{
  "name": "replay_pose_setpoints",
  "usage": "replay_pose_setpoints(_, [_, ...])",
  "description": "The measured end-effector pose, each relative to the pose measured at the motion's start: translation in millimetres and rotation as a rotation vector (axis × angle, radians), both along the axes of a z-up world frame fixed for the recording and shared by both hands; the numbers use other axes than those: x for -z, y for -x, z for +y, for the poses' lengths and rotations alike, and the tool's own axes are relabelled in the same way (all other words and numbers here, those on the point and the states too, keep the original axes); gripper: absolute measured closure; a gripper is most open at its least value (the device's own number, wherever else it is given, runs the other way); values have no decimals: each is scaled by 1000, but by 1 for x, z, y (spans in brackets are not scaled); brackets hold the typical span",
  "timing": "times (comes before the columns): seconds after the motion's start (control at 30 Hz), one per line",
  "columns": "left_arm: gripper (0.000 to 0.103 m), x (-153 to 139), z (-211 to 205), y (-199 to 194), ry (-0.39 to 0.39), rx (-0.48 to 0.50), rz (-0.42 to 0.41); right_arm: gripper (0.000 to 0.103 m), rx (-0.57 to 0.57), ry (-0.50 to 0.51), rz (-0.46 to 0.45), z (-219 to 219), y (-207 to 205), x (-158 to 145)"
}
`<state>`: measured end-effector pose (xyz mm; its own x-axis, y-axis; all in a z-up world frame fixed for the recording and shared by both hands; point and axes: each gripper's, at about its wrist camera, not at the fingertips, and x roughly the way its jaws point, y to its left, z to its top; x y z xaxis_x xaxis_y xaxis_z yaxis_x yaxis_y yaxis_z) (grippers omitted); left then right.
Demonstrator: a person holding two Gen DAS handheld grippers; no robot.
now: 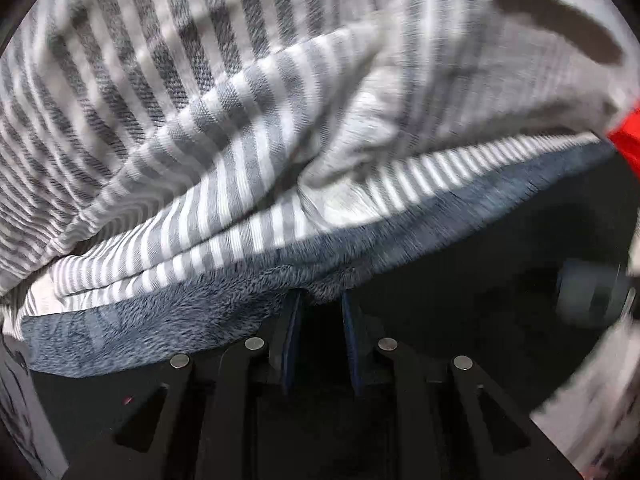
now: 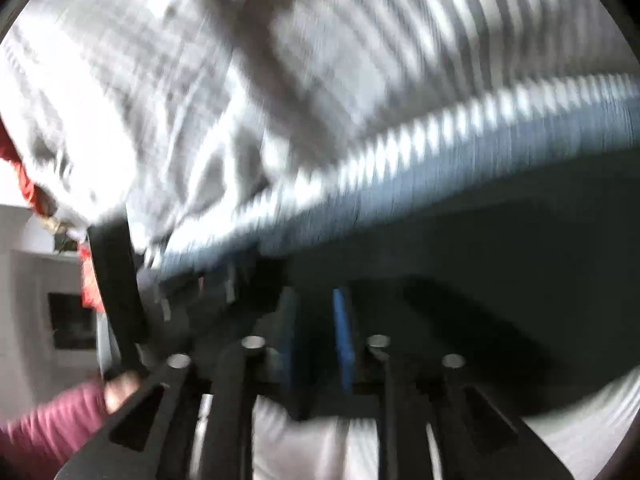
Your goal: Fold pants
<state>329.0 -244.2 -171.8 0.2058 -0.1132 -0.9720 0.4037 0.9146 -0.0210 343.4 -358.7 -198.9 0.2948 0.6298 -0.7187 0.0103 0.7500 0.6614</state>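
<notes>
Looks like somebody's bedroom at home: a striped grey-and-white sheet (image 1: 120, 92) is covering the whole bed, and a white wall with a dark framed panel (image 2: 70, 320) is showing just beside it.

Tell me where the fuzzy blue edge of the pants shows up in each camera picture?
Left wrist: the fuzzy blue edge runs as a band from lower left to right, just under the striped cloth.
Right wrist: the same edge, blurred, slants from centre to upper right.
Shared landmark: the striped cloth directly above it.

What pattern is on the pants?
Grey and white stripes on the pants, clearest in the left wrist view.
</notes>
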Motion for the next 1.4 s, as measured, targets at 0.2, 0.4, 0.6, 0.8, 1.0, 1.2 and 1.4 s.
replay_pose_setpoints(0.2, [81, 10, 11, -12, 47, -109, -7, 100, 47, 266, 7, -36, -44, 33])
replay_pose_setpoints(0.4, [81, -12, 23, -3, 0, -147, -8, 99, 273, 279, 64, -136, -26, 28])
replay_pose_setpoints(0.6, [81, -28, -29, 18, -8, -4, -14, 54, 229, 328, 54, -167, 3, 18])
replay_pose_setpoints(0.8, [81, -22, -119, 46, 4, 80, 31, 57, 348, 255, 92, -247, 45, 20])
replay_pose_setpoints(1.0, [81, -33, -194, 75, 23, 170, 28, 51, 534, 198, 96, -351, 103, 5])
replay_pose_setpoints(1.2, [81, -40, -220, 79, -38, 128, 12, 51, 633, 123, 185, -407, 129, 34])
replay_pose_setpoints(1.4, [81, -58, -236, 82, -71, 137, 4, 53, 607, 45, 184, -409, 124, 53])
